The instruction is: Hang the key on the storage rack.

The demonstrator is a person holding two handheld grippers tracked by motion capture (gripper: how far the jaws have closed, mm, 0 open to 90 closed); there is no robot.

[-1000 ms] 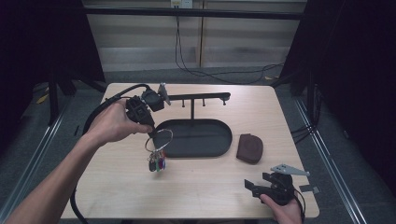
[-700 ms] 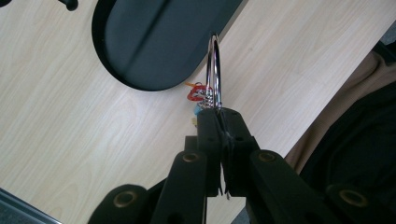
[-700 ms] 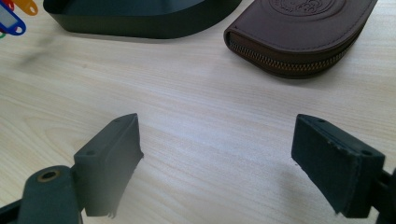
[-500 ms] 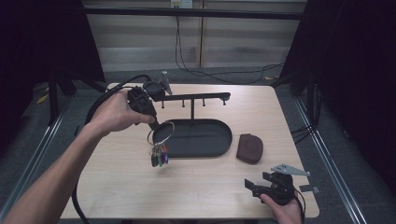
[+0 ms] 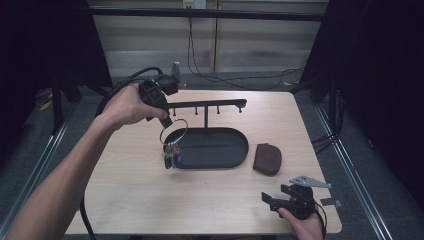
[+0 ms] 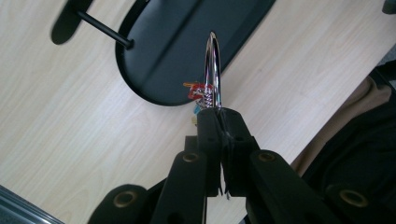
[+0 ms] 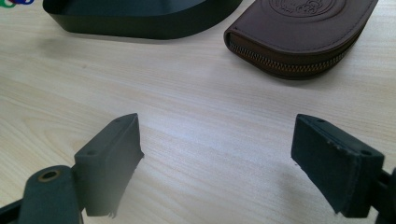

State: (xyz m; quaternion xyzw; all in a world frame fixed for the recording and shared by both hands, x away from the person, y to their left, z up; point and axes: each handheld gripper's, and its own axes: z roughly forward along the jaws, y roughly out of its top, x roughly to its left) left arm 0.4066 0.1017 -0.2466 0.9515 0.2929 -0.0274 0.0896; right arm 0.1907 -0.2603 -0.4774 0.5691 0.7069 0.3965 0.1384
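Left gripper (image 6: 219, 114), jaws pinching the ring (image 6: 212, 70), which rises past their tips with keys (image 5: 171, 156) hanging over the tray (image 5: 220, 150) edge. Right gripper (image 7: 217, 154), jaws spread above bare tabletop (image 7: 187, 93), pouch (image 7: 299, 32) ahead of them.

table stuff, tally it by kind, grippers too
key ring with keys: 1
black stand with oval tray: 1
brown zip pouch: 1
left gripper, right gripper: 2
total: 5
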